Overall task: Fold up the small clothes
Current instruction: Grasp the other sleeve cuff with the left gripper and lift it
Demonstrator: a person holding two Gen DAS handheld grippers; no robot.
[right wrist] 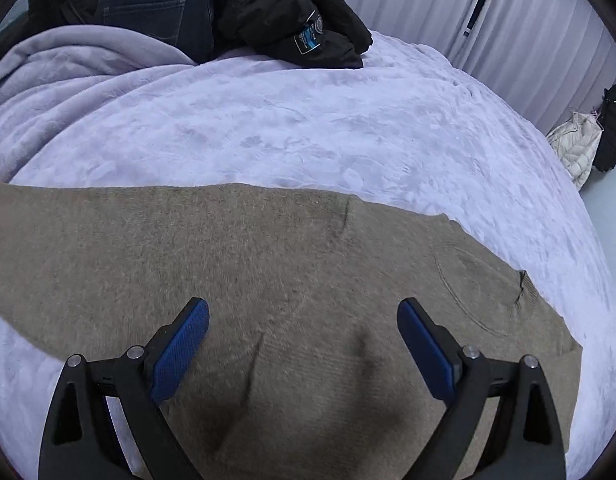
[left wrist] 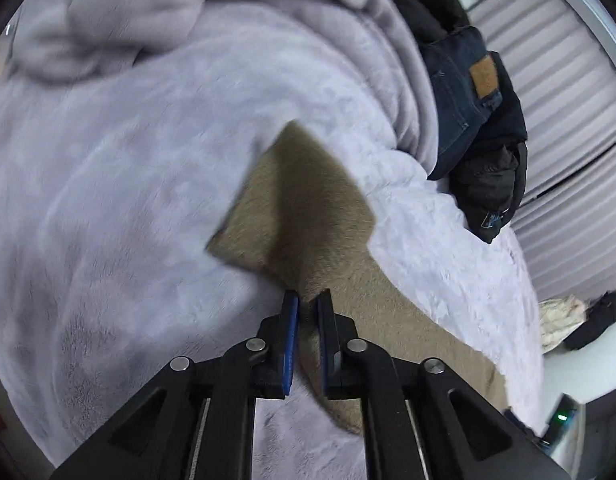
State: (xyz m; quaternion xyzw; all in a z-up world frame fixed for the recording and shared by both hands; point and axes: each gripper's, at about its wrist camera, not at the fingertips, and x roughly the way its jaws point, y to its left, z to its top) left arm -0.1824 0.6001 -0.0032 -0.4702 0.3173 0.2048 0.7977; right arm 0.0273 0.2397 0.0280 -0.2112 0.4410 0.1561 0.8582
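A tan knit sweater [right wrist: 267, 272] lies spread on a lilac fleece blanket [right wrist: 308, 120]. My right gripper [right wrist: 303, 320] is open wide just above the sweater's body, with its blue pads [right wrist: 179, 356] apart. In the left wrist view, my left gripper [left wrist: 307, 304] is shut on a fold of the tan sweater [left wrist: 299, 204] and lifts it, so a pointed flap stands up over the blanket [left wrist: 127, 180]. The picture there is blurred by motion.
Dark jeans [right wrist: 159, 4] and a black jacket [right wrist: 291, 20] are piled at the bed's far edge. A pleated grey curtain [right wrist: 528, 20] stands behind. A white puffy bag [right wrist: 576, 148] and a black item [right wrist: 614, 124] lie on the floor at right.
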